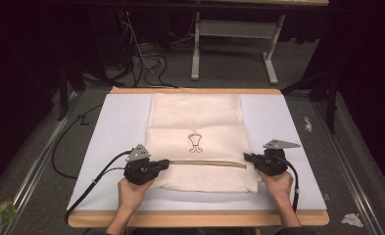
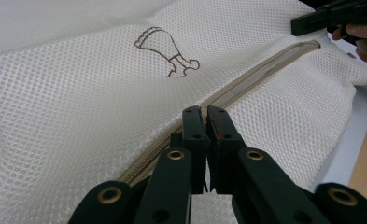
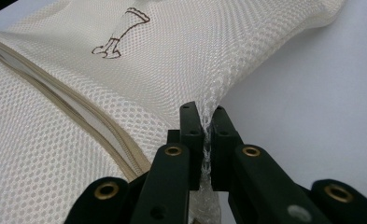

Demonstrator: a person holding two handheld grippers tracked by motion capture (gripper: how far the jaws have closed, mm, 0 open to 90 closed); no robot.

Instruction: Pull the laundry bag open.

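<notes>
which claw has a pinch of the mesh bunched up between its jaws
The right claw: a ridge of the cream mesh laundry bag rises between its jaws. The left claw sits shut at the beige zipper.

left tongs (image 1: pixel 163 163): black, brass rivets | right tongs (image 1: pixel 248 157): black, grey plate, cable

The left gripper (image 1: pixel 164 163) is held low by the left hand (image 1: pixel 131 192), jaws pressed together. The right gripper (image 1: pixel 248 157) is held likewise by the right hand (image 1: pixel 279 184), jaws pinched shut, pointing inward.
</notes>
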